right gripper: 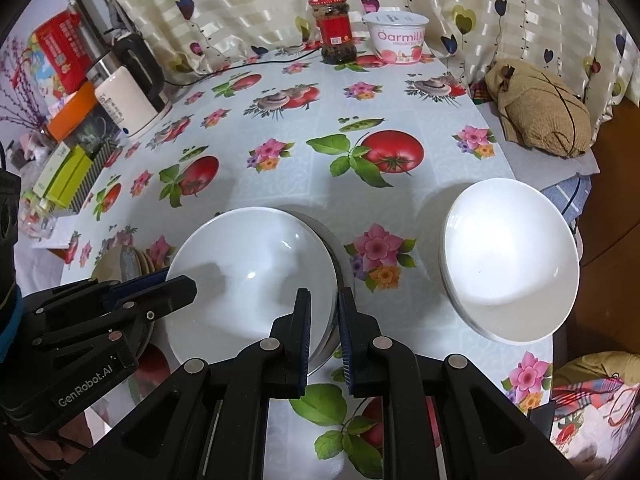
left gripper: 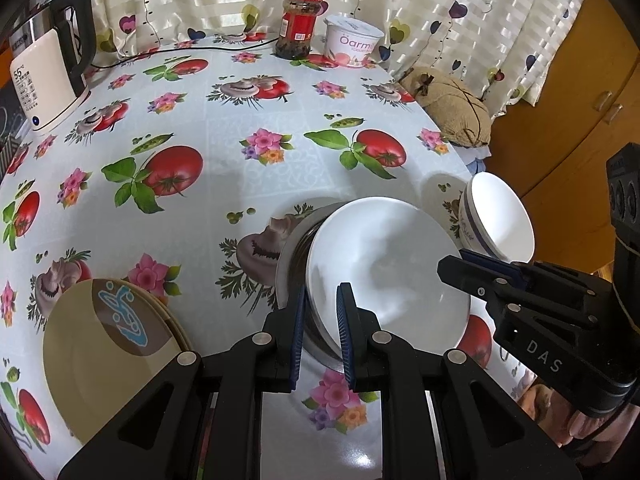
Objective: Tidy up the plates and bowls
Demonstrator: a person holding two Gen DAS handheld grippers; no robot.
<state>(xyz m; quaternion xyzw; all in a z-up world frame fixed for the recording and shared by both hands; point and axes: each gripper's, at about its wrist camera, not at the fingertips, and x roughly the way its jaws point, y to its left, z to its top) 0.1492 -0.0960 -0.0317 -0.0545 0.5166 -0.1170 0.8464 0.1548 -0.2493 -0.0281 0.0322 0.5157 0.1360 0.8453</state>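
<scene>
I have both grippers on the white plate point(right gripper: 248, 280), which is my landmark here: it sits on top of a steel bowl point(left gripper: 290, 264) on the flowered tablecloth point(left gripper: 224, 148). My left gripper point(left gripper: 322, 334) has its blue pads pinched on the plate's rim on its left side, with the steel bowl's edge showing just behind that rim. My right gripper point(right gripper: 325, 336) is pinched on the opposite, right-hand rim of the same plate, its jaws drawn close together over the edge. To the right of the plate, apart from it, stands a stack of white bowls point(right gripper: 510, 264). To the plate's left lies a stack of yellowish plates point(left gripper: 104, 356) with a brown centre and a blue mark. Far beyond the plate, at the back of the table by the curtain, stand a red-lidded jar point(left gripper: 298, 26) and a yogurt tub point(left gripper: 352, 42), and off to the back left a white kettle point(left gripper: 44, 76).
</scene>
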